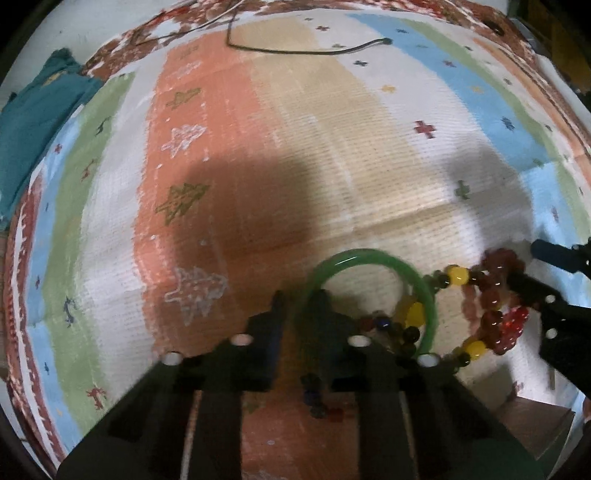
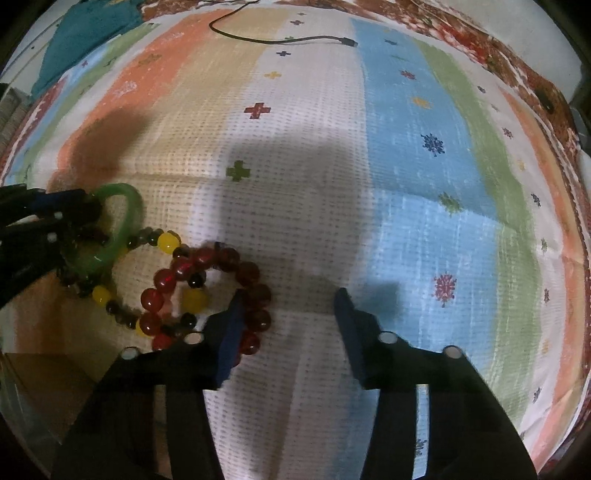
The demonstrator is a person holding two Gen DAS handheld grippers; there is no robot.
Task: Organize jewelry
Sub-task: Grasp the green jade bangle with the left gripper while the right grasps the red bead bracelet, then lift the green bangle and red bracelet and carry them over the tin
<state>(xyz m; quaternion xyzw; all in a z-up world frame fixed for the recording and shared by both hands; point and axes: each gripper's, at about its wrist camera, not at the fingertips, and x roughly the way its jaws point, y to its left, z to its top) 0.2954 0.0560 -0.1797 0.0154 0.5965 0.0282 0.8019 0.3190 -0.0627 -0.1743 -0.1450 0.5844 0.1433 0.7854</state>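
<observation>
Right, closest to my left gripper (image 1: 299, 306) is the green bangle (image 1: 373, 254): its near rim sits between the fingers, which are closed down to a narrow gap around it, though blur keeps me from swearing the pads are pressing on it. A dark-and-yellow bead string (image 1: 458, 277) crosses the bangle and runs under the left fingers too. My right gripper (image 2: 288, 310) is spread wide and holds nothing; its left finger (image 2: 229, 332) lies against the red bead bracelet (image 2: 207, 288), the other finger rests over bare cloth (image 2: 406, 147). All three pieces lie tangled in one heap on the striped cloth, low and between the two grippers.

My worry is the tangle: if I lift the bangle now, the bead string threaded over it would likely drag along and pull the red bracelet with it. The smooth bangle could also slip out of a light pinch. Farther off, a black cable (image 2: 280, 38) and a teal cloth (image 2: 81, 33) lie well apart from the heap
</observation>
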